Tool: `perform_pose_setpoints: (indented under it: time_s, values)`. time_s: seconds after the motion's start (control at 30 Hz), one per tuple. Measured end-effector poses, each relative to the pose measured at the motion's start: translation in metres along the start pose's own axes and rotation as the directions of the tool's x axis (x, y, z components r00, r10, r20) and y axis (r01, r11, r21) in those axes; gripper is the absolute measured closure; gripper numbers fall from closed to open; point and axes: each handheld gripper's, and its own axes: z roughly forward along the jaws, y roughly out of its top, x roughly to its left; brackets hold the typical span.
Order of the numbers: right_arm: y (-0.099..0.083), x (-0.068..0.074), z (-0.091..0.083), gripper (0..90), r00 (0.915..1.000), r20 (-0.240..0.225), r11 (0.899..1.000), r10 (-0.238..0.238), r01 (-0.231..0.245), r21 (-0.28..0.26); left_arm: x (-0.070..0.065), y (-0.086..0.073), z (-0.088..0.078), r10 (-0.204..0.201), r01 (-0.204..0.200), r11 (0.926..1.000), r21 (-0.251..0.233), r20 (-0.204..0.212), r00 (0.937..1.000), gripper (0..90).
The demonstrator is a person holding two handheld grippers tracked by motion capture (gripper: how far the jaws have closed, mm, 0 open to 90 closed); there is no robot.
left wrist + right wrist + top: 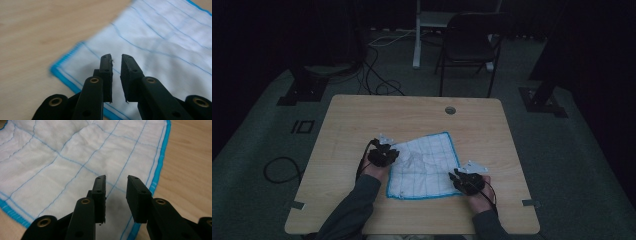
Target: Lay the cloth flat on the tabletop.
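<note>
Lying flat on wooden worktop [352, 125]: white cloth [424, 167] w/ blue grid lines, bright blue hem, slightly rumpled near centre. Left hand-held gripper [116, 60] jaws narrowly apart, empty; right hand-held gripper [116, 182] wider apart, empty, both over cloth.

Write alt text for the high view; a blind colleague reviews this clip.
A white cloth with blue grid lines and edging lies on a wooden table. A person's left gripper sits at its left edge, the right gripper at its near right corner.
</note>
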Motion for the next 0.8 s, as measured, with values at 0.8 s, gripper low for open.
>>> perform_pose_setpoints:
  time_s: [0.8]
  values:
    - [0.015, -0.024, 0.034, 78.0, 0.9994, 0.028, 0.999, -0.019, 0.017, 0.042, 0.003, -0.031, -0.011, 0.043, -0.044, 0.9981, 0.043, 0.024, 0.9988, 83.4]
